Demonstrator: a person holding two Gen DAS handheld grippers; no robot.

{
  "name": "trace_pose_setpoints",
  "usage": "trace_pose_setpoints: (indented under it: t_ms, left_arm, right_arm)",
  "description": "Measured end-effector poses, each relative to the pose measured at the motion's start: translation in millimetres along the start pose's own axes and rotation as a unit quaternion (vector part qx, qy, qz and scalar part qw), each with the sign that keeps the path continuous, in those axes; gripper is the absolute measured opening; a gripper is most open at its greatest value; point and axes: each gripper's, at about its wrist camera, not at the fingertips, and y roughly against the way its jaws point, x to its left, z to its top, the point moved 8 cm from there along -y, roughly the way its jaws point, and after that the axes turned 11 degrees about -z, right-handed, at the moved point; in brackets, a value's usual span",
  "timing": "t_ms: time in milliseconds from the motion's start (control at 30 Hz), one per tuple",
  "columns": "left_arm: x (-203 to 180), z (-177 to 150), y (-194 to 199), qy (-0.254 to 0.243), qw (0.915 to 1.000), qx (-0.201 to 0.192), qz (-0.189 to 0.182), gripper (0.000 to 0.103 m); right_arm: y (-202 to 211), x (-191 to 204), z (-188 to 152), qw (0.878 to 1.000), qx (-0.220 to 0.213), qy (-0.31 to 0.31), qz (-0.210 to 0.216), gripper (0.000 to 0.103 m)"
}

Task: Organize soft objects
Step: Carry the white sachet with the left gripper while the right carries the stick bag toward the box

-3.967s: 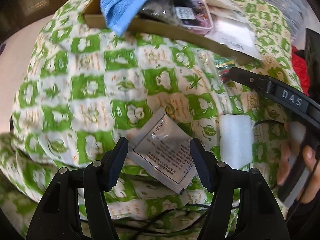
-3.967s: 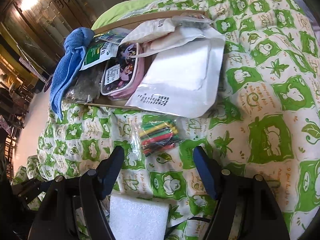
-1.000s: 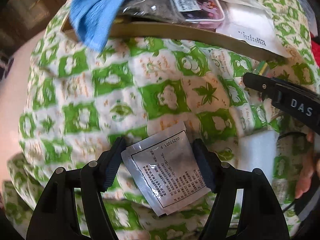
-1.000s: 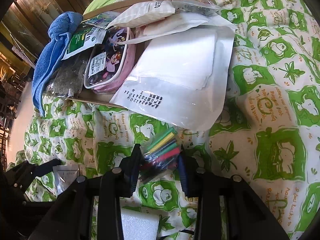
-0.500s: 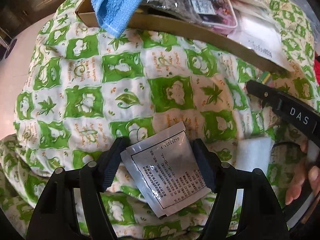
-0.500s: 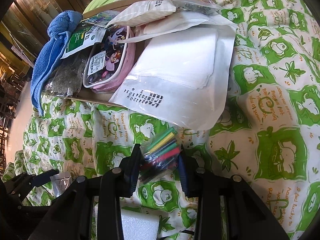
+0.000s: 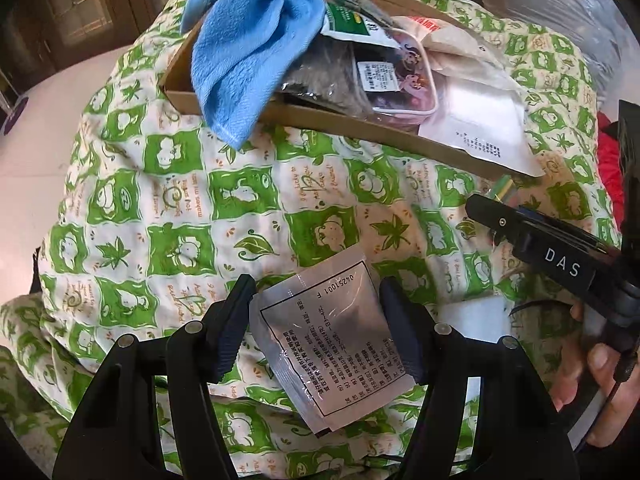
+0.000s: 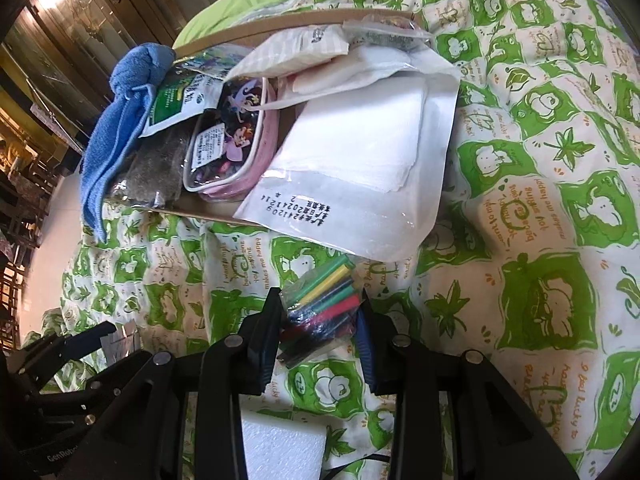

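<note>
Nearest, left gripper: jaws just drawn closer, pads set against the two long edges of a silver sachet, printed side up, one corner hanging free below the fingers. Judged light, flat and crinkly, with a slick foil skin. Best taken across the width at the middle, as done; liable to buckle or slide out under a loose pinch.

Right gripper: jaws close together, clamped on a small clear packet of coloured tubes, which rested on the quilt between the pads. Judged light and squashy, the contents apt to shift inside slippery film. Safest squeezed at the bulk, not at the loose film end.

Just behind the right gripper's fingers: white foam block, untouched on the quilt. Judged featherlight and easily dented.

At the edge of the left view: a hand around the other gripper's handle.

Farther off: shallow cardboard box on the quilt, already crowded.
- Blue towel, draped over the near wall.
- Pink cartoon pouch, laid inside.
- Large white flat bag, overhanging the near edge.

Little spare room noted; sachet and packet judged to go on top.
</note>
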Motion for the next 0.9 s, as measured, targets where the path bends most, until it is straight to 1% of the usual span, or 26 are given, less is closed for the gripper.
trace_pose_setpoints:
  t_ms: [167, 267, 367, 567, 900]
  left_arm:
    - [-5.7, 6.7, 1.5, -0.008, 1.0, 0.0, 0.005, 0.065]
    - [-9.5, 8.5, -4.4, -0.014, 0.9998, -0.003, 0.011, 0.065]
    - [-17.1, 14.7, 2.3, -0.019, 0.9997, -0.008, 0.013, 0.065]
    - [-15.2, 26.8, 9.0, -0.028, 0.9994, -0.016, 0.015, 0.065]
    - [-18.6, 31.3, 9.0, -0.05, 0.9982, -0.02, 0.027, 0.065]
  right_arm:
    - [7.5, -2.6, -2.8, 1.0, -0.008, 0.001, 0.001, 0.034]
    - [10.6, -2.7, -4.3, 1.0, -0.011, 0.0, 0.002, 0.034]
    - [20.6, -9.7, -6.1, 1.0, -0.016, -0.003, 0.008, 0.034]
    - [37.3, -13.2, -7.4, 0.999, -0.028, -0.009, 0.028, 0.034]
    - [35.4, -18.5, -14.4, 1.0, -0.02, -0.01, 0.022, 0.034]
